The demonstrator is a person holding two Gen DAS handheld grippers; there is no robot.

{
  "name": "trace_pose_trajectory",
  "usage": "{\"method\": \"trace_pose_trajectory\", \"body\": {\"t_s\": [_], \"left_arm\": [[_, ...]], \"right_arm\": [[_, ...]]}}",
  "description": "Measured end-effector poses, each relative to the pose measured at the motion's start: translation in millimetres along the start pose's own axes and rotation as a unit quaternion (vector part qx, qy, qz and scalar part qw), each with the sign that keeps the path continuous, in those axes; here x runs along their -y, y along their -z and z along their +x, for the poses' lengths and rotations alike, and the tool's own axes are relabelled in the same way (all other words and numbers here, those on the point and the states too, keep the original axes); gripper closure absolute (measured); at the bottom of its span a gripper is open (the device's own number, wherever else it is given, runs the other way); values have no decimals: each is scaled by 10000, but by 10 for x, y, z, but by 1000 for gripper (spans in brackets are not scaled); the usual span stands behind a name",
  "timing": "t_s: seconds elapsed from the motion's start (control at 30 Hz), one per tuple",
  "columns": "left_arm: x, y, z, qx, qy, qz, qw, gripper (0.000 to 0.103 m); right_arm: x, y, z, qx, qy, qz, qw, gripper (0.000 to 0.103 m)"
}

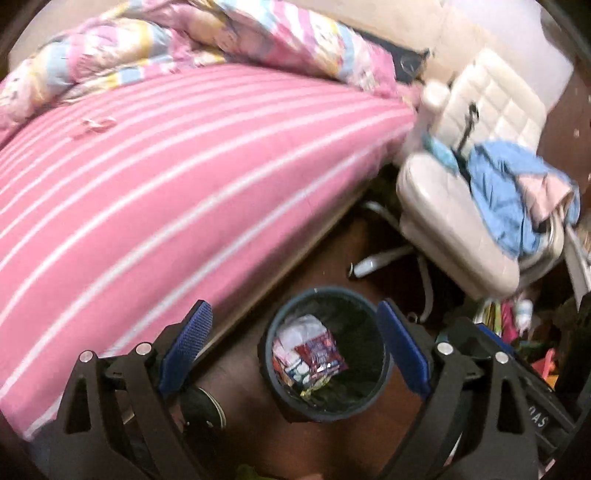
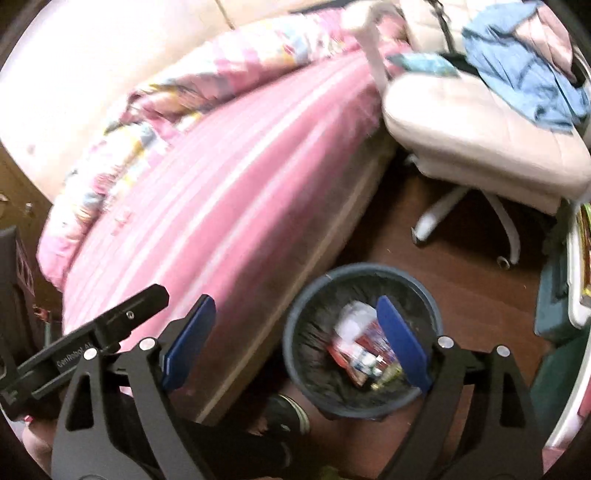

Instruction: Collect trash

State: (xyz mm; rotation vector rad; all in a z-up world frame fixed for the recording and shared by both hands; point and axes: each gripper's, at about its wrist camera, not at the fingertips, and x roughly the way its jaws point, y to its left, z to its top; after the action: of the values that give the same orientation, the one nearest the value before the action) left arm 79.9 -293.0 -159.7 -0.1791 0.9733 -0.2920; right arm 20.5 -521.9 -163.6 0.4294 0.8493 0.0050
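A round dark bin [image 1: 325, 291] with a black liner stands on the brown floor beside the bed. It holds crumpled wrappers [image 1: 314, 352], white and red. My left gripper [image 1: 297, 334] hangs above the bin, open, with nothing between its blue pads. In the right wrist view the same bin [image 2: 369, 267] sits lower right, with the wrappers [image 2: 364, 350] at its bottom. My right gripper [image 2: 295, 332] is open and empty too; its right pad overlaps the bin's opening in the picture. Both views are blurred.
A bed with a pink striped sheet [image 1: 166, 184] and a bunched quilt [image 1: 221, 33] fills the left. A cream office chair [image 1: 443, 206] with blue clothes [image 1: 509, 192] stands at right. A person's dark shoe [image 2: 288, 413] is near the bin. Clutter lines the right wall.
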Motion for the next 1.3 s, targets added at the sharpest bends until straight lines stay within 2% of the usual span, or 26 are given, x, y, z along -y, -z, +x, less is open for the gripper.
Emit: {"method": "trace_pose_trajectory", "body": {"t_s": [0.13, 0.23, 0.33, 0.57, 0.7, 0.83, 0.97, 1.1, 1.3], "left_arm": [[-225, -143, -461, 323, -217, -286, 9988, 15], [-376, -206, -831, 656, -423, -332, 9964, 15], [-533, -210, -1198, 957, -654, -383, 9925, 14], [-1019, -85, -1906, 1501, -1168, -788, 9786, 12], [-1356, 36, -2277, 1827, -1373, -1206, 9660, 11], [-1652, 163, -2564, 2017, -1533, -1575, 9545, 11], [-1841, 257, -2738, 2130, -1604, -1800, 9469, 11], [-1967, 379, -2878, 2191, -1581, -1974, 9424, 11], [-2006, 474, -3038, 2346, -1657, -2000, 9368, 9]], "right_arm": [[-373, -109, -245, 255, -445, -147, 9986, 14], [-728, -162, -426, 363, -869, -337, 9950, 12], [-1040, -154, -548, 400, -1104, -586, 9914, 11], [-1918, -26, -806, 439, -1513, -1348, 9783, 10], [-2387, 177, -910, 412, -1734, -1787, 9676, 9], [-2745, 371, -987, 366, -1866, -2239, 9559, 9], [-2991, 501, -1030, 325, -1928, -2430, 9501, 9], [-3222, 648, -1111, 323, -2006, -2645, 9427, 9], [-3336, 802, -1178, 344, -2084, -2924, 9327, 8]]}}
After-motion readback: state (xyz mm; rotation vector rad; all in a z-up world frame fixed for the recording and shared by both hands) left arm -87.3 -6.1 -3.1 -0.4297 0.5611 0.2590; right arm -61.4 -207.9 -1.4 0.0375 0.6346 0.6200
